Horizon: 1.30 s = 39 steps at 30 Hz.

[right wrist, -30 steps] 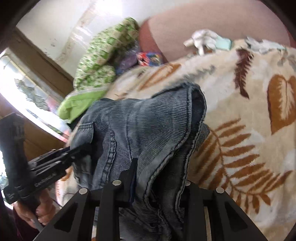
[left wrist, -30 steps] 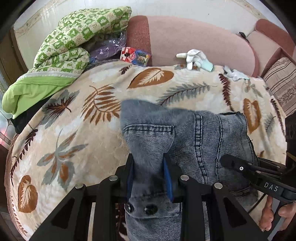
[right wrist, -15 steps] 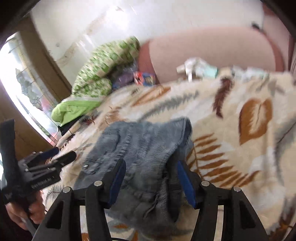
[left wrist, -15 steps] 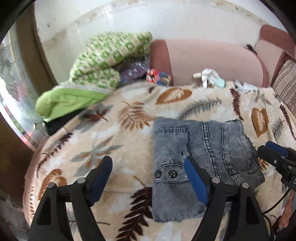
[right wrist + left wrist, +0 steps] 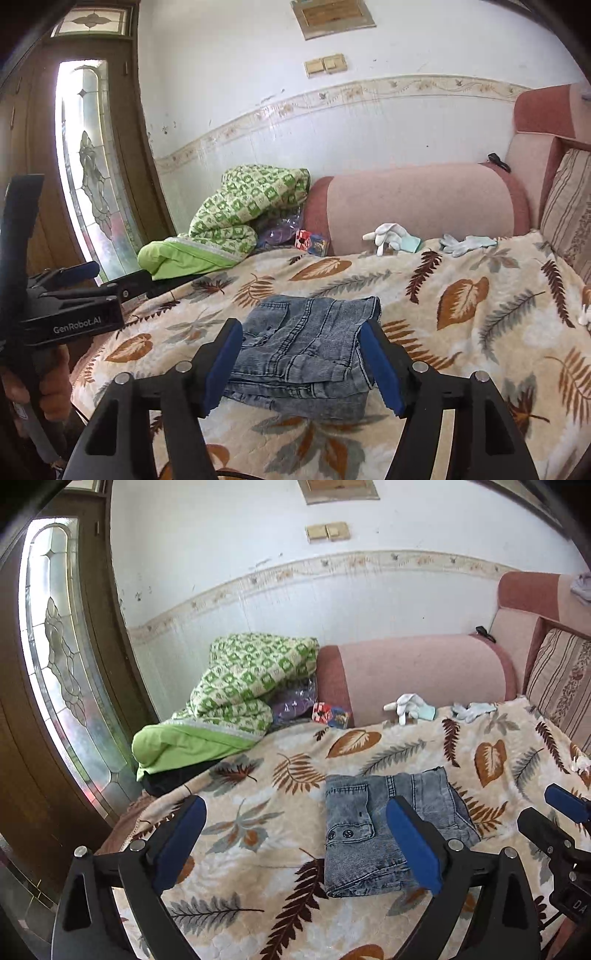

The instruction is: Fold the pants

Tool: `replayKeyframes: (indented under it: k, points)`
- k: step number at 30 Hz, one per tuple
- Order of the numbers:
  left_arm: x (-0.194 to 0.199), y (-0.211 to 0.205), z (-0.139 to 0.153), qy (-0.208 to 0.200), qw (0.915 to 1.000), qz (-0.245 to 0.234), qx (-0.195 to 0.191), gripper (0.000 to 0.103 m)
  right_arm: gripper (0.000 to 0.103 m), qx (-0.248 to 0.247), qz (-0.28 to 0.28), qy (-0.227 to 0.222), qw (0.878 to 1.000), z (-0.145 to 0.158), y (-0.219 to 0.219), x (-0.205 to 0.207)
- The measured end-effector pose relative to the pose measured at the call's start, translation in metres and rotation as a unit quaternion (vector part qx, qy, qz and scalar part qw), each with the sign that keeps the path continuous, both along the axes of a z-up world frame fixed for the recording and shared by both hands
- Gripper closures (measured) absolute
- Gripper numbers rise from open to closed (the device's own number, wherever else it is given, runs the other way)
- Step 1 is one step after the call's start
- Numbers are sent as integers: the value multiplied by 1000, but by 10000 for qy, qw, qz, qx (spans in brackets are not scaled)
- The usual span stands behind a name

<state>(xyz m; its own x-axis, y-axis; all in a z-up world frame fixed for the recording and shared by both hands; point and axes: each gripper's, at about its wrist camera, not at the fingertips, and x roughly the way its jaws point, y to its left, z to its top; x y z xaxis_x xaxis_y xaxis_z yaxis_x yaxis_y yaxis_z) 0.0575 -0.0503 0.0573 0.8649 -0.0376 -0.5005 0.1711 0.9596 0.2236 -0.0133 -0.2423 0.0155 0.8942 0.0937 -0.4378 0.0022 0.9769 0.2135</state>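
The grey denim pants [image 5: 373,827] lie folded in a compact bundle on the leaf-patterned blanket [image 5: 258,819]; they also show in the right wrist view [image 5: 306,350]. My left gripper [image 5: 295,834] is open and empty, held back above the blanket, its right finger in front of the pants. My right gripper [image 5: 303,365] is open and empty, its fingers framing the bundle without touching it. The right gripper shows at the right edge of the left wrist view [image 5: 554,819], and the left gripper at the left of the right wrist view [image 5: 107,280].
A green patterned quilt [image 5: 243,686] is piled at the back left by a wooden glass door [image 5: 59,672]. A pink sofa arm [image 5: 417,675] runs along the back, with white gloves [image 5: 410,705] and a small colourful box [image 5: 330,714]. A striped cushion [image 5: 561,679] stands right.
Both grippers let go of the pants, opened wide and pulled back and up. The pants now lie flat and folded on the blanket.
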Motion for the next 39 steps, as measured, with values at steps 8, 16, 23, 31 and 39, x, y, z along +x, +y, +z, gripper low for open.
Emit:
replayKeyframes:
  k: [8,16,23,31,39]
  points:
    - [-26,16,14,-173,9997,33,-172,3,32,-114,17,-235,9997,26,23,-30]
    - [-43,33,16,-239,9992,115,-287,3,32,-296,68,-409,9987,42,49,-50]
    - [-53,43,20,-326,9989,145,-314,3,32,-344,58,-600,9976,58,64,-67]
    - [-57,56,21,-272,9983,268,-434,3,23,-256,28,-1101,9936,80,71,-88]
    - [-57,57,21,-265,9984,300,-391,3,21,-287,104,-331,9990,56,73,-66]
